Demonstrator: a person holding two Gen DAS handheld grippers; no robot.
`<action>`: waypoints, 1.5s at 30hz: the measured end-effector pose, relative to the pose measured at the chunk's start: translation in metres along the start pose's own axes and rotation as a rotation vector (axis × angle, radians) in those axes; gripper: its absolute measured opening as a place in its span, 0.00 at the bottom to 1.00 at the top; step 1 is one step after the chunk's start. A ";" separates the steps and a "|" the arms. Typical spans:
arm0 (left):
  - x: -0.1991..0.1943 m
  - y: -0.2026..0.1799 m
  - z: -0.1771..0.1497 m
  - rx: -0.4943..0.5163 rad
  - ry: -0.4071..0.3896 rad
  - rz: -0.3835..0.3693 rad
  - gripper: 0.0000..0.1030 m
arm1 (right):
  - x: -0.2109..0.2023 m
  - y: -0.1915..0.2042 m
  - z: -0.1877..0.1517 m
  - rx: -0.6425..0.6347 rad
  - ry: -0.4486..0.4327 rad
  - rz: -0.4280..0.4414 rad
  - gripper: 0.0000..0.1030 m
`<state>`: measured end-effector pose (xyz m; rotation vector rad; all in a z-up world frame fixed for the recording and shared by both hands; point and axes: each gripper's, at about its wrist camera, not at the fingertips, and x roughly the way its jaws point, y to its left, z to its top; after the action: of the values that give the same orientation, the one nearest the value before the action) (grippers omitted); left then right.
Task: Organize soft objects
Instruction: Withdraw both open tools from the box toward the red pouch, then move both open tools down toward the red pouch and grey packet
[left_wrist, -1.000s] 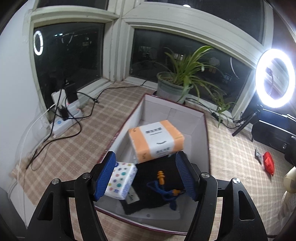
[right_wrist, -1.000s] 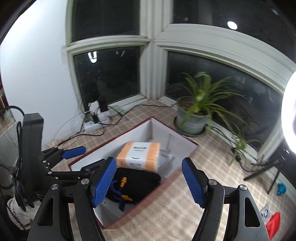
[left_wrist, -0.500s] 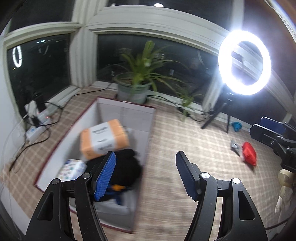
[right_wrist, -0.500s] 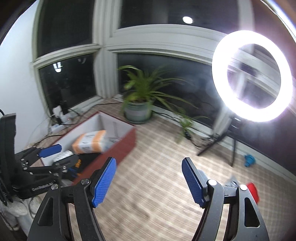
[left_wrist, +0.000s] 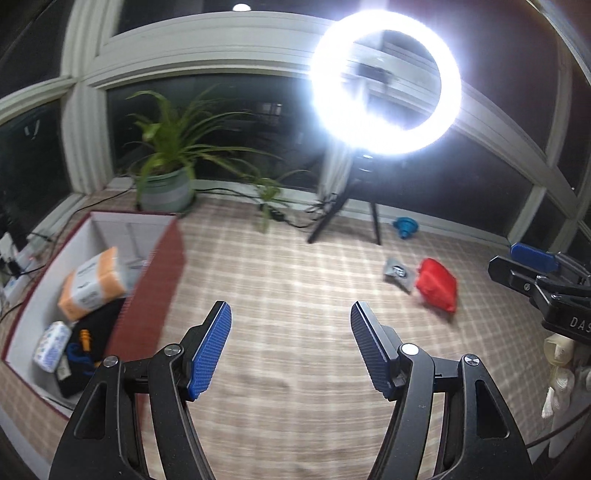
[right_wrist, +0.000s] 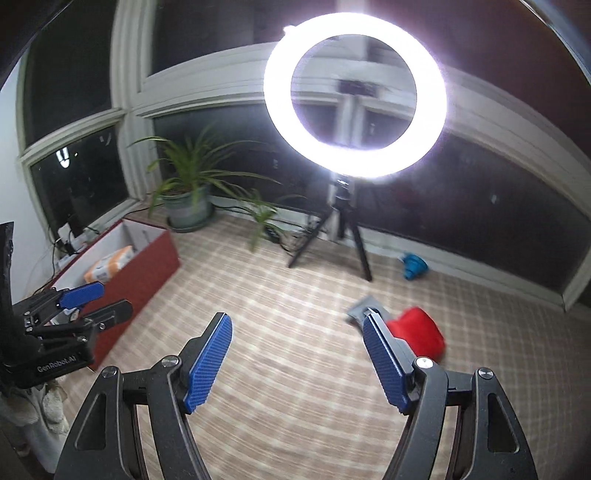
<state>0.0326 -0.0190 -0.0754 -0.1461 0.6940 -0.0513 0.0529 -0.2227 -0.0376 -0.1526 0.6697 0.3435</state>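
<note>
Tongs: your left tongs (left_wrist: 291, 345) and right tongs (right_wrist: 297, 358) both stand wide apart, holding nothing.
Pouch: the red pouch (left_wrist: 437, 284) lies on the checked floor (left_wrist: 295, 280), far right, touching a grey packet (left_wrist: 398, 272).
Box: at left, your box (left_wrist: 151, 291) holds an orange pack (left_wrist: 92, 284), black cloth (left_wrist: 98, 325) and small tissue pack (left_wrist: 51, 345).

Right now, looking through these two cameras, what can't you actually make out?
- Grey packet: blurred in the left wrist view; in the right wrist view a finger of the right tongs partly covers it.
- Red pouch: smeared by motion, and that same finger cuts off its near side.
- Box: its red wall hides most contents in the right wrist view.
- Blue thing by the window: too small to identify.
</note>
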 end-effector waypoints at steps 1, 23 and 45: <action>0.001 -0.007 0.000 0.003 0.002 -0.008 0.65 | -0.001 -0.012 -0.004 0.017 0.007 0.004 0.68; 0.065 -0.131 -0.011 0.067 0.087 -0.095 0.65 | 0.021 -0.190 -0.051 0.157 0.089 -0.106 0.68; 0.161 -0.195 -0.016 0.040 0.233 -0.140 0.65 | 0.109 -0.246 -0.040 0.057 0.149 -0.067 0.68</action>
<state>0.1461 -0.2287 -0.1599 -0.1518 0.9138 -0.2194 0.1976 -0.4336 -0.1297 -0.1466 0.8191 0.2502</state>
